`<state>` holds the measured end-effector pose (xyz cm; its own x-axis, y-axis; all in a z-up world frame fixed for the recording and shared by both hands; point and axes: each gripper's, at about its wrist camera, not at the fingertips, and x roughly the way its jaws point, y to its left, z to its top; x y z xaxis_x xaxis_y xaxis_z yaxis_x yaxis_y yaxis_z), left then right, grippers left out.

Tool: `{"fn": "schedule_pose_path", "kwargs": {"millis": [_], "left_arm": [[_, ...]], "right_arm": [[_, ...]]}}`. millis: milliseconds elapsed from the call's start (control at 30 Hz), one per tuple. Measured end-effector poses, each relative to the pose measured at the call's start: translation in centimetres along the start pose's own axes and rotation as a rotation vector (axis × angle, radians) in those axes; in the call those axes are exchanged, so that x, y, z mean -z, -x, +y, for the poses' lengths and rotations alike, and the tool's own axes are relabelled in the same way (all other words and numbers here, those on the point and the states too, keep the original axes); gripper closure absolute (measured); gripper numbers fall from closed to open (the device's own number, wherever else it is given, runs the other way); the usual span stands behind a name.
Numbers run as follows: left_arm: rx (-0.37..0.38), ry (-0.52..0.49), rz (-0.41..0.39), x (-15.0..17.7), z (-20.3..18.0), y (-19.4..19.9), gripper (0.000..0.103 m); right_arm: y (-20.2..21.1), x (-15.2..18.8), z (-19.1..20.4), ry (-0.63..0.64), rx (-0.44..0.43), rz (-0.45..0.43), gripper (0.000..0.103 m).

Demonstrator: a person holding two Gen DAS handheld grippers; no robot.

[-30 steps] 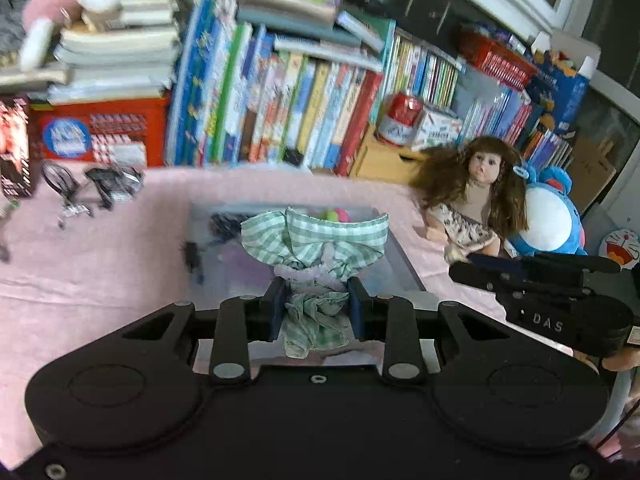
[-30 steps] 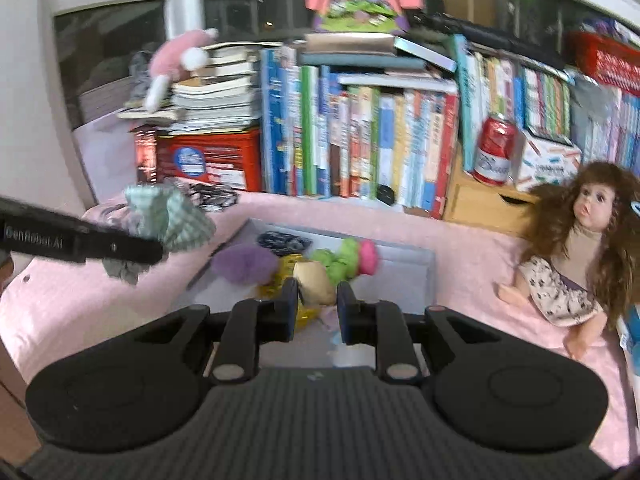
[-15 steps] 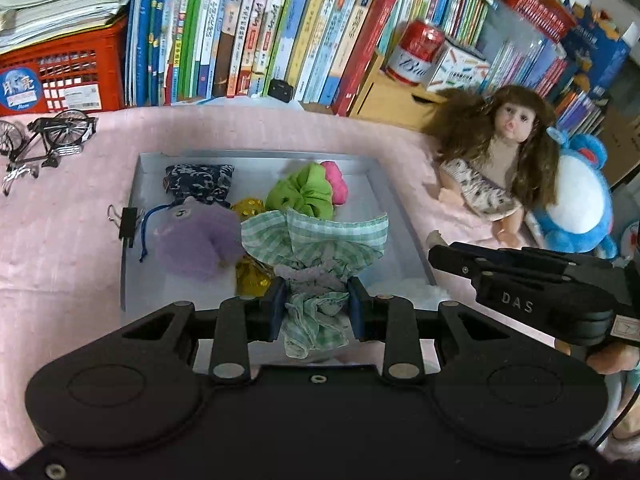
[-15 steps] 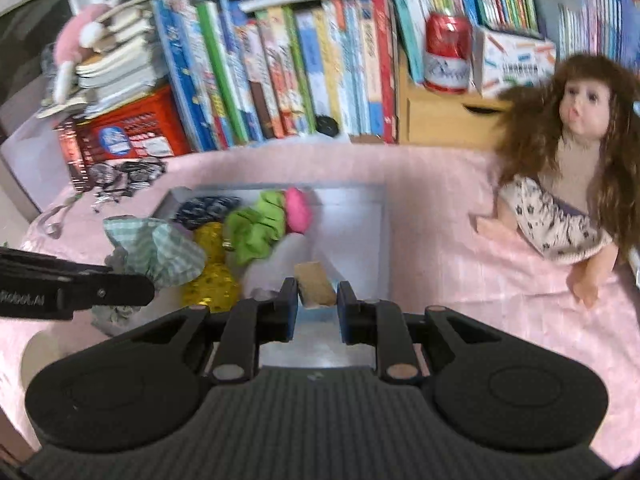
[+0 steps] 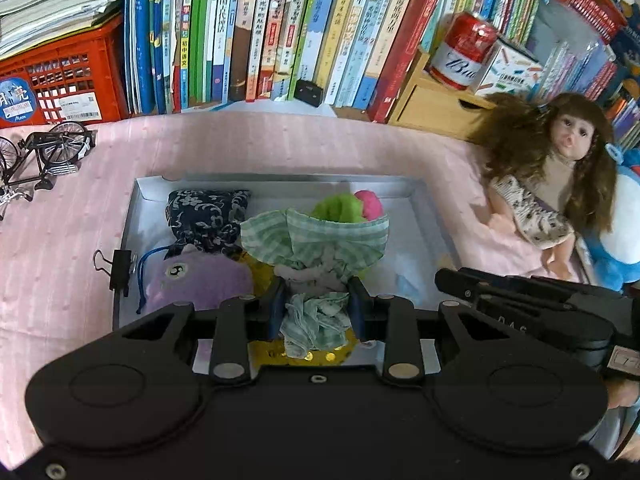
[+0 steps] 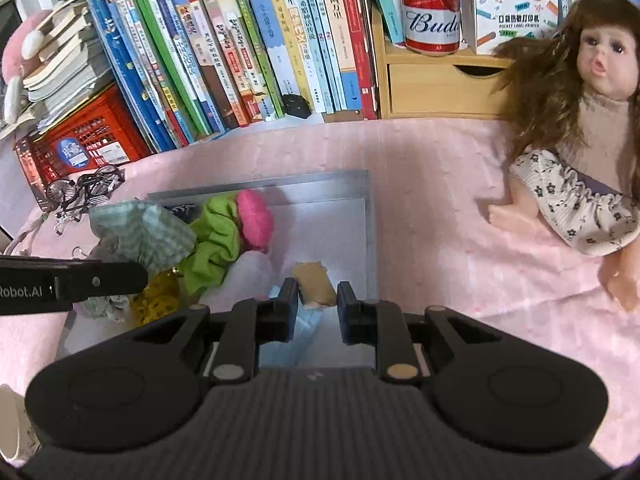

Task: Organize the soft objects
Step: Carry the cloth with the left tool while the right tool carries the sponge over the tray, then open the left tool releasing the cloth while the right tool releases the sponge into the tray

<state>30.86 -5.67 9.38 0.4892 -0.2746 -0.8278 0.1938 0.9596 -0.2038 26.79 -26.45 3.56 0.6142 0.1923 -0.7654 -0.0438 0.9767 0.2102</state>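
The left gripper [image 5: 318, 306] squeezes a soft, crumpled green checked cloth [image 5: 316, 240] above the shiny grey tray [image 5: 434, 216], near its front edge. The right gripper [image 6: 318, 312] pinches a small tan spongy block [image 6: 314, 282] over the tray's right side.

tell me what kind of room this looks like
Probably a child's room or a home study corner: a long row of books stands at the back, a doll sits on a pink cloth, and a tray holds soft toys.
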Motion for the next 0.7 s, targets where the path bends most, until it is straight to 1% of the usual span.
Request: {"fn": "schedule_pose_path", "kwargs": {"millis": [200, 400, 700], "left_arm": [[-0.013, -0.011, 0.025, 0.2, 0.0, -1.6, 0.072], [-0.017, -0.018, 0.033, 0.5, 0.1, -2.2, 0.072], [-0.007, 0.012, 0.054, 0.6, 0.7, -3.3, 0.072]], "right_arm": [[-1.4, 0.1, -0.2, -0.004, -0.006, 0.022, 0.077], [-2.3, 0.3, -0.2, -0.003, -0.009, 0.038, 0.077], [-2.8, 0.5, -0.4, -0.008, -0.023, 0.048, 0.076]]}}
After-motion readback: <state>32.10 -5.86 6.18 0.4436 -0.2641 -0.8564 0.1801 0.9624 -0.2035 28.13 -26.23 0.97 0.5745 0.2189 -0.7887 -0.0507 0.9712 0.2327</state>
